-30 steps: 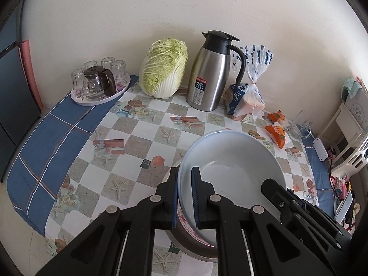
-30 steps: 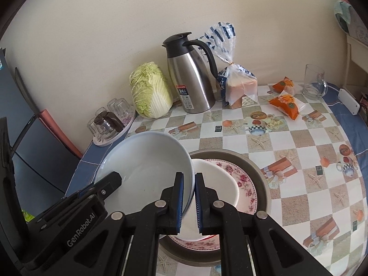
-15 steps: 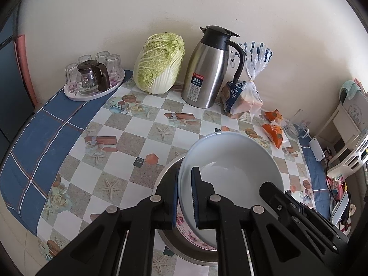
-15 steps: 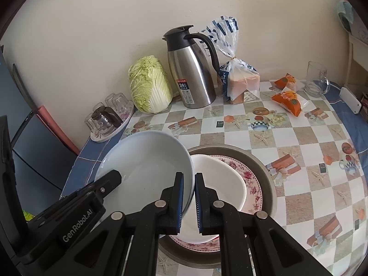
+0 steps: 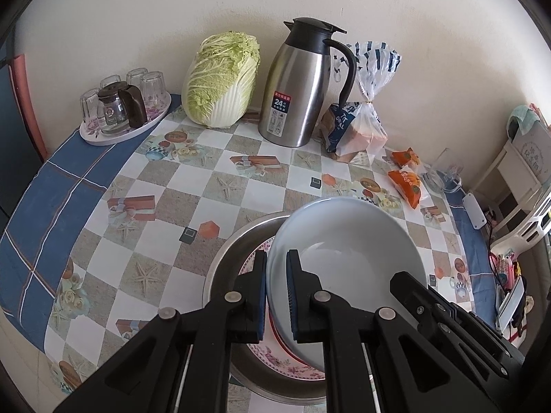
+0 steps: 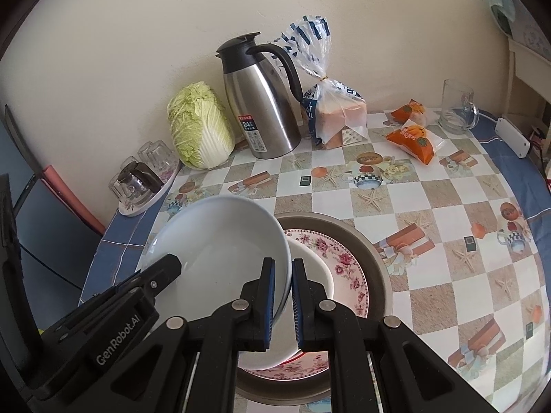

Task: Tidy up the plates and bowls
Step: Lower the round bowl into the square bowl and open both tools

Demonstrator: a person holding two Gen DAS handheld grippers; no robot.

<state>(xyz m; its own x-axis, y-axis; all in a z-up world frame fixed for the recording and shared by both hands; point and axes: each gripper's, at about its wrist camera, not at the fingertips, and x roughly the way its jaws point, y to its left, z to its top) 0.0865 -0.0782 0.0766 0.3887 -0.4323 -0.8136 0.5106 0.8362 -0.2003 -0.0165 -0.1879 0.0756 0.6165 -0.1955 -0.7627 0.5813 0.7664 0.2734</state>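
Pale blue and glossy, the bowl (image 5: 347, 251) hung tilted above the metal basin (image 6: 375, 258), pinched by its rim on two sides: the left claw (image 5: 276, 296) gripped one edge and the right claw (image 6: 283, 299) the opposite edge. Below it in the basin lay a flowered plate (image 6: 344, 261) with a white bowl (image 6: 315, 268) on top. By my reading the sorting was only begun, with one piece lifted out and the other two waiting. The basin sat on the checked counter (image 5: 165, 206), well apart from the steel jug (image 5: 303, 86), cabbage (image 5: 220, 79) and bread bag (image 5: 358, 127) by the wall. The claws hid the basin's near edge, so anything else inside could not be made out.
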